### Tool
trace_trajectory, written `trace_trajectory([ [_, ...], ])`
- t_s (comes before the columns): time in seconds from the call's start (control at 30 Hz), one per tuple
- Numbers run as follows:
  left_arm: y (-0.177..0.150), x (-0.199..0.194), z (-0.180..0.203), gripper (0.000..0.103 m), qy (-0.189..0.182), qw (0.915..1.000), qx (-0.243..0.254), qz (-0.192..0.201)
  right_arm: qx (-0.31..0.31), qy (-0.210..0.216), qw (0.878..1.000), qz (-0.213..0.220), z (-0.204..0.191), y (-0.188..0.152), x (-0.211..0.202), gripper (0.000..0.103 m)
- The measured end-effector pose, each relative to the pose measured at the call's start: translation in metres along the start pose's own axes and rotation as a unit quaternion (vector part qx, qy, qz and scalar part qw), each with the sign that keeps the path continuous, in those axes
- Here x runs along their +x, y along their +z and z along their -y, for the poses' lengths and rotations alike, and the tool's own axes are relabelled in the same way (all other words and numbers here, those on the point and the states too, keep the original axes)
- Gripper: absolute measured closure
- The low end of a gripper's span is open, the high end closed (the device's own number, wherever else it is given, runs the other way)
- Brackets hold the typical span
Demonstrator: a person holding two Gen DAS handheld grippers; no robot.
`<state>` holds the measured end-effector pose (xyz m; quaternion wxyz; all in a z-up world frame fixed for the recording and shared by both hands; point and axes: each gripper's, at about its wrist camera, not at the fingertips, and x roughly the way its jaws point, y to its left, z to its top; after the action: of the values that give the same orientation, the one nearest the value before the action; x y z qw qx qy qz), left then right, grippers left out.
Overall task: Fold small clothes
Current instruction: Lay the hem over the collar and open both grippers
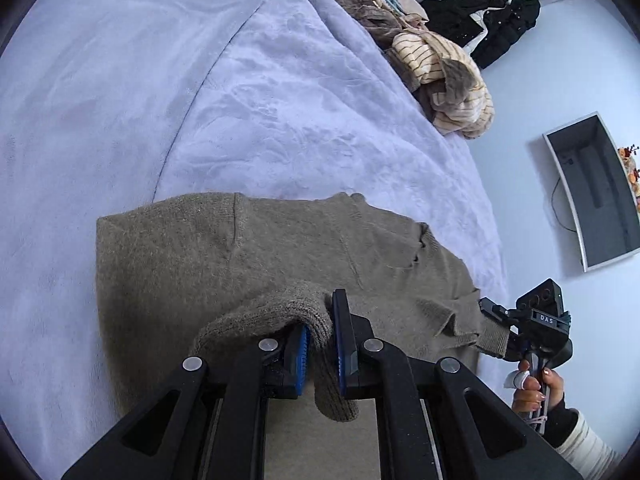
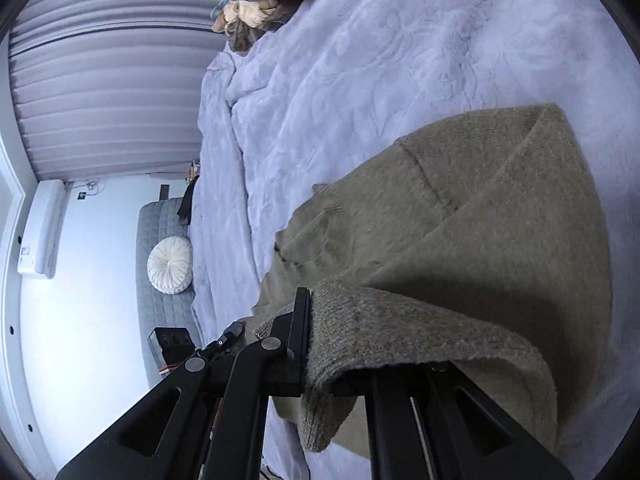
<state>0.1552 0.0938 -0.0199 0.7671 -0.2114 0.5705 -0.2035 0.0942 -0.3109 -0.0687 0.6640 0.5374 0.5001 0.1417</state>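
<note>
Olive-brown knit sweater (image 1: 248, 264), soft and fuzzy with ribbed edges, lies spread across a lavender plush blanket (image 1: 280, 112) on a bed, filling the 6 o'clock half of the left wrist view. The left gripper (image 1: 322, 344) clamps a ribbed fold of the sweater between blue ridged pads (image 1: 305, 354). The right gripper (image 2: 320, 344) has thick knit draped over one finger and pressed against the other; whether it is closed on the cloth cannot be told, though in the left view, at 4 o'clock, a ribbed corner meets its tip. A heap of striped cream and brown clothes (image 1: 432, 52) sits at 1 o'clock on the blanket. Beyond the bed, a round white pleated cushion (image 2: 170, 265) rests on a grey quilted sofa (image 2: 160, 304).
</note>
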Motion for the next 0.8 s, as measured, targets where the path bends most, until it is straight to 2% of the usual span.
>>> trace_trajectory([
  [0.1,0.000,0.017,-0.011,0.087,0.031,0.9995,-0.004,-0.004,0.024,0.000,1.000,0.000,0.026,0.009,0.013,0.094],
  [0.23,0.002,0.021,-0.012,0.085,0.033,0.9994,-0.014,-0.002,0.053,0.041,0.998,0.006,0.039,0.009,0.013,0.090],
  [0.27,0.003,0.017,-0.009,0.075,0.032,0.9994,-0.015,-0.003,0.055,0.054,0.997,0.008,0.037,0.010,0.012,0.087],
  [0.3,0.005,0.015,-0.007,0.065,0.026,0.9995,-0.017,0.000,0.055,0.065,0.996,0.011,0.034,0.010,0.009,0.081],
  [0.33,0.007,0.008,-0.004,0.042,0.022,0.9994,-0.022,0.013,0.055,0.078,0.995,0.016,0.031,0.013,0.007,0.077],
  [0.37,0.009,-0.002,0.000,0.034,0.024,0.9987,-0.024,0.038,0.057,0.088,0.994,0.024,0.026,0.015,0.003,0.067],
  [0.4,0.013,-0.009,0.004,0.034,0.023,0.9978,-0.022,0.058,0.059,0.098,0.993,0.038,0.022,0.019,-0.002,0.053],
  [0.47,0.024,-0.019,0.010,0.034,0.026,0.9961,-0.022,0.081,0.062,0.110,0.990,0.070,0.016,0.027,-0.016,0.039],
  [0.53,0.031,-0.025,0.012,0.034,0.033,0.9946,-0.025,0.095,0.055,0.100,0.989,0.098,0.006,0.035,-0.026,0.039],
  [0.6,0.031,-0.026,0.015,0.034,0.033,0.9952,-0.013,0.091,0.030,0.072,0.991,0.108,-0.005,0.036,-0.035,0.039],
  [0.67,0.024,-0.020,0.020,0.034,0.042,0.9962,0.011,0.076,-0.010,0.022,0.994,0.104,-0.018,0.031,-0.037,0.040],
  [0.73,0.015,-0.007,0.024,0.034,0.059,0.9962,0.033,0.056,-0.065,-0.045,0.993,0.093,-0.030,0.024,-0.032,0.046],
  [0.77,0.010,0.002,0.025,0.034,0.065,0.9962,0.037,0.045,-0.083,-0.070,0.991,0.084,-0.030,0.021,-0.030,0.058],
  [0.8,0.006,0.010,0.023,0.034,0.068,0.9964,0.037,0.035,-0.096,-0.094,0.988,0.070,-0.028,0.018,-0.023,0.075],
])
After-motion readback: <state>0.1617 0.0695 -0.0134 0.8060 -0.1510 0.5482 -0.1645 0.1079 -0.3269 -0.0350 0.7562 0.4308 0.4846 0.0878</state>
